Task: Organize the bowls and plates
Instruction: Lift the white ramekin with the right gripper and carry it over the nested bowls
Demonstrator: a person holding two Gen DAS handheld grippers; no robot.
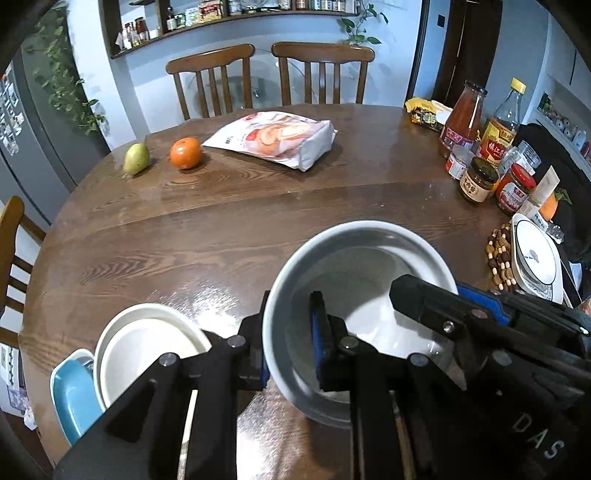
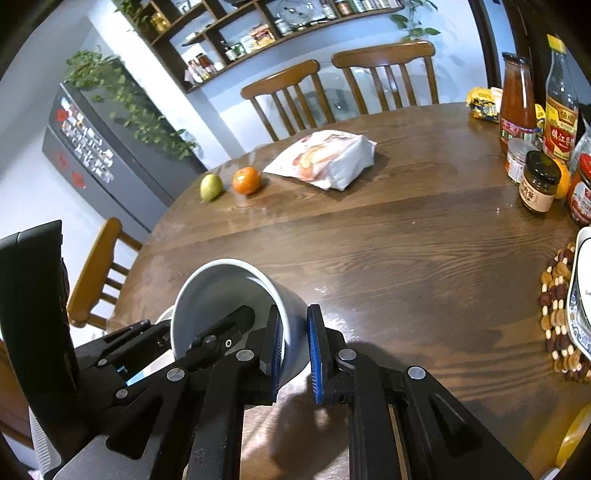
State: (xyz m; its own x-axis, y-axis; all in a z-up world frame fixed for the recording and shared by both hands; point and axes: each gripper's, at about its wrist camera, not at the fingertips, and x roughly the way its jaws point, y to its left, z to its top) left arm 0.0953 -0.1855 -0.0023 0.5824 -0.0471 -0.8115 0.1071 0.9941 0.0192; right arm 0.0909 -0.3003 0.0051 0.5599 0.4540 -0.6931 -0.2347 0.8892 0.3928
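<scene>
Cataloguing: large grey-white glazed ceramic bowl [image 1: 354,314], carried tilted above the round brown wooden counter [image 1: 184,229].
Left hand-held gripper [image 1: 288,350]: clamped on the bowl's near rim, one pad inside, one outside.
Right hand-held gripper [image 2: 295,347]: clamped on the opposite wall in the same way.
Handling: likely heavy, rigid, slick-glazed, breakable.
Hold: rim wall, both sides.
Nearby: white round plate [image 1: 147,347] over a blue dish [image 1: 74,391], at the counter's near left edge.

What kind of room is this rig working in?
Likely a home dining area or kitchen: round wooden table with wooden chairs, a wall shelf of jars, and a grey fridge with magnets.
</scene>
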